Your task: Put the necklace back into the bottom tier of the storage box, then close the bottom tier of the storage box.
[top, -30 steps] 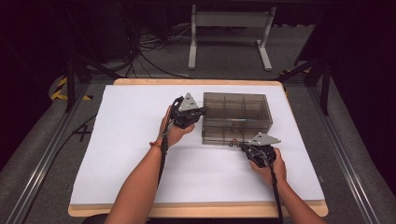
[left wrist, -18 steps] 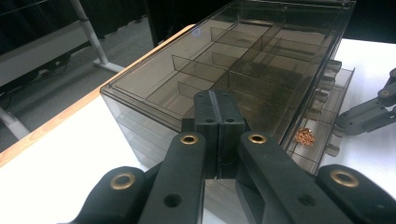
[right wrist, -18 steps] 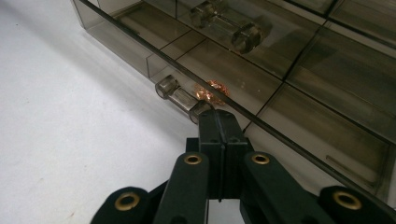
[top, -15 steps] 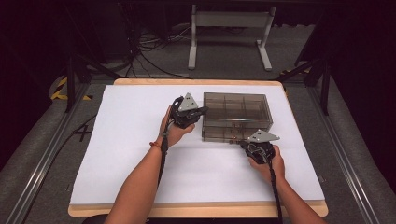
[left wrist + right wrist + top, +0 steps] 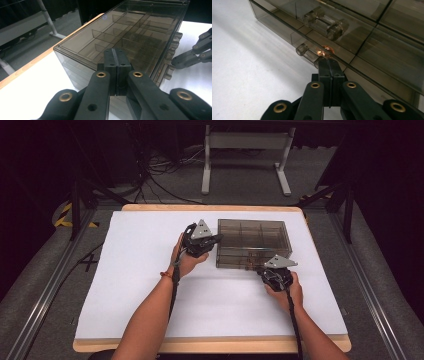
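A smoky see-through compartment box (image 5: 252, 242) with its lid down lies on the white table cover. My left gripper (image 5: 218, 239) is shut, with nothing between its jaws, and its tips rest against the box's left short end. In the left gripper view the closed fingertips (image 5: 115, 53) sit at the lid's top edge (image 5: 82, 53). My right gripper (image 5: 267, 268) is also shut and empty, at the box's front side near the right corner. In the right gripper view its tips (image 5: 328, 62) touch a clear latch (image 5: 308, 53). A second clear latch (image 5: 324, 22) lies farther along.
The white cover (image 5: 140, 270) lies on a wooden table (image 5: 210, 345). A metal stand (image 5: 245, 160) and cables (image 5: 160, 175) are on the floor beyond the far edge. Dark rails (image 5: 45, 290) run along both sides.
The right gripper has edged slightly toward the box's front. The left gripper and the box have stayed where they were.
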Action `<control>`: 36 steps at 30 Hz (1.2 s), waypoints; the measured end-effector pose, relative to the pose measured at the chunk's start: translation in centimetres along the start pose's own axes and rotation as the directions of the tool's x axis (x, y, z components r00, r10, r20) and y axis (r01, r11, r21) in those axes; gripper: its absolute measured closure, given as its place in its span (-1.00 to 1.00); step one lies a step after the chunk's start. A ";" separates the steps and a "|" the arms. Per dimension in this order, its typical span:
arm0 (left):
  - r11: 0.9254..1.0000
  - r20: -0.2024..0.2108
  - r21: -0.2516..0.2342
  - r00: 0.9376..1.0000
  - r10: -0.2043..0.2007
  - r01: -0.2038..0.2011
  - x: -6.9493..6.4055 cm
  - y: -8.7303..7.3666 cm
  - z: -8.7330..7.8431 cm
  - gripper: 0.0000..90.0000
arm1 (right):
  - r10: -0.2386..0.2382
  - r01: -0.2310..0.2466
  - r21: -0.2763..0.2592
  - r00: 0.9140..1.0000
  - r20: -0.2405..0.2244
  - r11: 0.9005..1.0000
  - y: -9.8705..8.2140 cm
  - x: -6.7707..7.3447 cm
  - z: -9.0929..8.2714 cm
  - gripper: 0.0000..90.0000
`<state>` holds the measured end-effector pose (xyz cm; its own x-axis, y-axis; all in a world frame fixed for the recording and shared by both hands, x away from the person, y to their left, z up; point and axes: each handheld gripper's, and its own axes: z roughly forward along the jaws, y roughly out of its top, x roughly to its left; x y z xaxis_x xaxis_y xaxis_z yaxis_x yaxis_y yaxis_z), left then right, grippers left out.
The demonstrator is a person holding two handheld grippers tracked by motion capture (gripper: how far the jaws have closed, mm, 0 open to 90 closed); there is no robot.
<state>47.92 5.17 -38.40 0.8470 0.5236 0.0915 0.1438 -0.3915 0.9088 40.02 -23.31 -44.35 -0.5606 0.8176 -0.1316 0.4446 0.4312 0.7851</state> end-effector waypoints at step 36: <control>1.000 -0.005 0.016 1.000 0.014 -0.013 -0.1 0.2 0.0 1.00 | -0.044 0.044 0.019 0.999 0.003 0.999 0.7 0.8 0.4 1.00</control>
<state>47.89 5.02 -38.19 0.8462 0.5222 0.1060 0.1405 -0.4105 0.9010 40.16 -22.22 -44.15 -0.5776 0.7990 -0.1675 0.4328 0.4737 0.7670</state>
